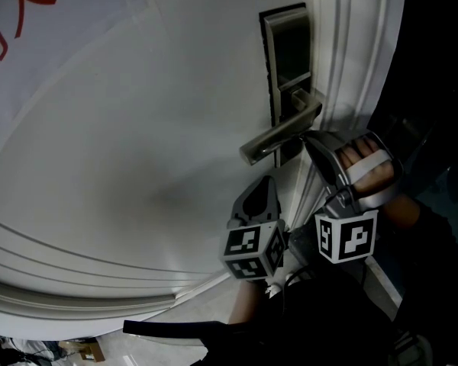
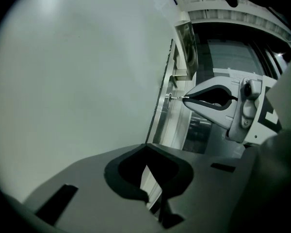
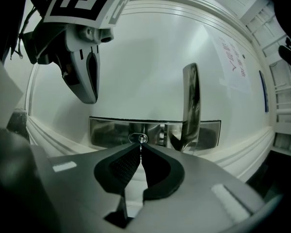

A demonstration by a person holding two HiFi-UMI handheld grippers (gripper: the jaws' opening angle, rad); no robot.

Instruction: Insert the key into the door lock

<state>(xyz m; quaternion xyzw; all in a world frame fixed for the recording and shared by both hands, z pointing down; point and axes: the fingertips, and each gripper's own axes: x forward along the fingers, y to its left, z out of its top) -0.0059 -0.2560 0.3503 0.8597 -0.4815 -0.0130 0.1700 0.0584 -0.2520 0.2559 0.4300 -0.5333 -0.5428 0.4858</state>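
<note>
My right gripper [image 3: 141,148] is pinched tight on the slim metal key [image 2: 177,98] — its tip meets the round keyhole [image 3: 137,139] in the brushed steel lock plate [image 3: 106,132]. My left gripper [image 2: 146,149] — jaws together, empty — hangs close by.

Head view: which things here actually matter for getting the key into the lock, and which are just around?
In the job: key, pinched in the right gripper; keyhole in the metal lock plate; door.
Just around: left gripper, shut and empty; lever handle; paper sign with red writing; clutter on the floor.
</note>
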